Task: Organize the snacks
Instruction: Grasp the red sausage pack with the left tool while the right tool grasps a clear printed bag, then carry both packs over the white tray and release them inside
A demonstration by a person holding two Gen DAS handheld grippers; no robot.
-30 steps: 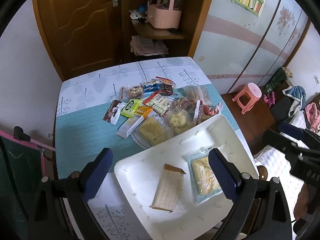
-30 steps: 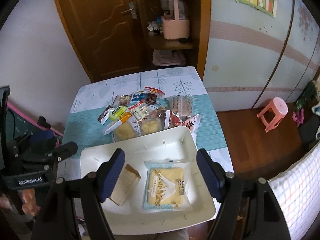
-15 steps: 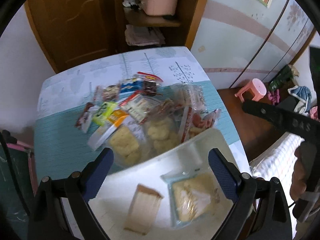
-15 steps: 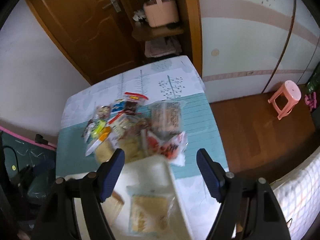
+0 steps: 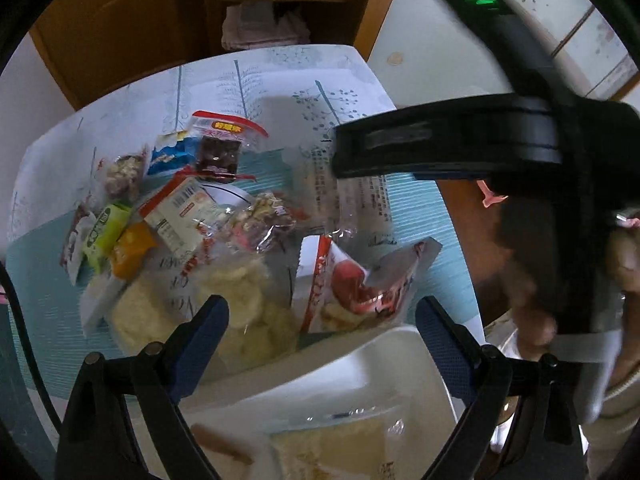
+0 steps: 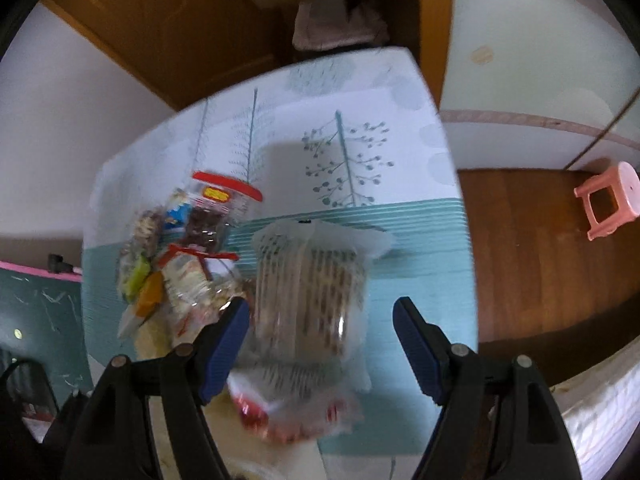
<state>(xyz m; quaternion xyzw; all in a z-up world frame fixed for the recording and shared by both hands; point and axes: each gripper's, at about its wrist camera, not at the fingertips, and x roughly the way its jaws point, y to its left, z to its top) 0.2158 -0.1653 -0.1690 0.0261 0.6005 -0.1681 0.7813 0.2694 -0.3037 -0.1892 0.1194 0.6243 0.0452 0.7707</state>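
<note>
With both grippers pointed steeply down at the snack pile (image 5: 208, 240) on the table (image 6: 420, 264), neither pinches anything. Right gripper (image 6: 320, 344): jaws spread, straddling a clear printed bag (image 6: 308, 296), pads not touching it. Left gripper (image 5: 320, 340): jaws spread over a pale cracker bag (image 5: 248, 312), just beyond the white tray (image 5: 340, 380). Risks: slippery film could slide free; the tools are close and could knock together; overlapping packets may drag along.
</note>
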